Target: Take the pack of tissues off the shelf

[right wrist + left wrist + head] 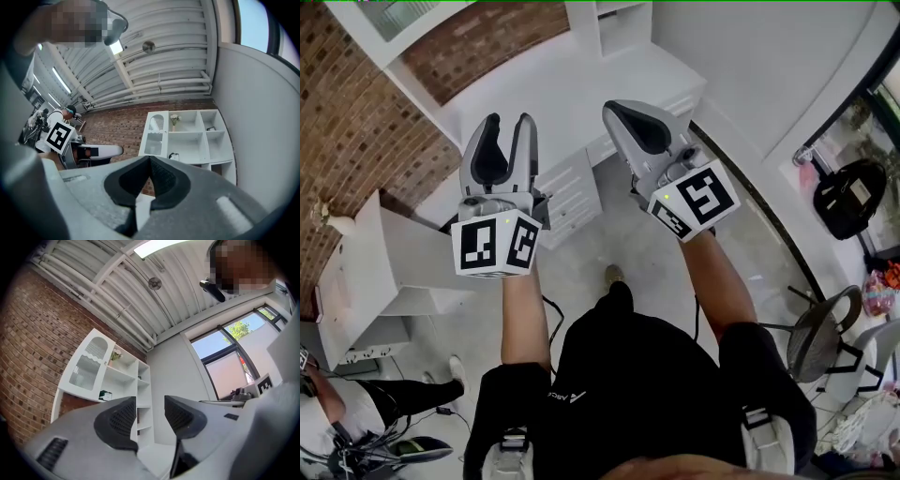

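A white shelf unit (123, 376) (187, 140) stands against the brick wall, some way off from both grippers. In its middle row, beside the glass-door section, a small green-and-white pack (105, 395) (174, 156) sits on a shelf; it looks like the tissues. My left gripper (509, 127) (150, 409) is raised and points at the shelf, its jaws apart with nothing between them. My right gripper (628, 117) (150, 163) is held up beside it. Its pads (161, 176) meet and hold nothing.
A vase of flowers (175, 119) stands in an upper compartment. Below the grippers are a white counter (572, 89) with drawers (570, 195) and a white box-like table (389, 272). A round chair (820, 337) is at the right. Another person (403, 398) is at the lower left.
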The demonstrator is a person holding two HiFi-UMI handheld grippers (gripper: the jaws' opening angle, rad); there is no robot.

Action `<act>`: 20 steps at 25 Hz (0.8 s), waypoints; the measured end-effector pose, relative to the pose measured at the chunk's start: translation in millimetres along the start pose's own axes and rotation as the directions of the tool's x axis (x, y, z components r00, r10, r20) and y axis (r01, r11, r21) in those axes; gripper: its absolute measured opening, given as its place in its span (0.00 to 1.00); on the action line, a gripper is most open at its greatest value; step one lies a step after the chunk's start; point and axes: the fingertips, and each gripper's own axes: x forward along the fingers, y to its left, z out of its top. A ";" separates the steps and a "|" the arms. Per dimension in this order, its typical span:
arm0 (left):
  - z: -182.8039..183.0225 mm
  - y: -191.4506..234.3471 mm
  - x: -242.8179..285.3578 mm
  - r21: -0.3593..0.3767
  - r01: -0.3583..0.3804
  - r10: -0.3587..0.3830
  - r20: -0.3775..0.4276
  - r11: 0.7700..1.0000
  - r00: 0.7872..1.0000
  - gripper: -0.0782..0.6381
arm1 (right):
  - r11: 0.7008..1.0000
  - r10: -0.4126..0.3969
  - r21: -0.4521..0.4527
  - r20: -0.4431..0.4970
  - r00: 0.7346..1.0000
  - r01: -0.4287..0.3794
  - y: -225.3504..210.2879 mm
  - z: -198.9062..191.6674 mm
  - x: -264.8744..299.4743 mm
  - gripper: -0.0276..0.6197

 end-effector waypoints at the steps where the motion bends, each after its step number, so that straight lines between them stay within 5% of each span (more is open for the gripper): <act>1: -3.9 8.1 13.8 0.000 -0.007 0.007 0.003 1.000 1.000 0.37 | 1.000 0.005 -0.003 -0.003 1.000 -0.005 -9.3 -4.9 11.7 0.05; 20: -62.6 164.4 235.0 0.056 -0.202 0.203 -0.017 0.978 0.979 0.64 | 0.993 0.086 -0.076 -0.032 0.996 -0.088 -147.9 -78.9 211.9 0.05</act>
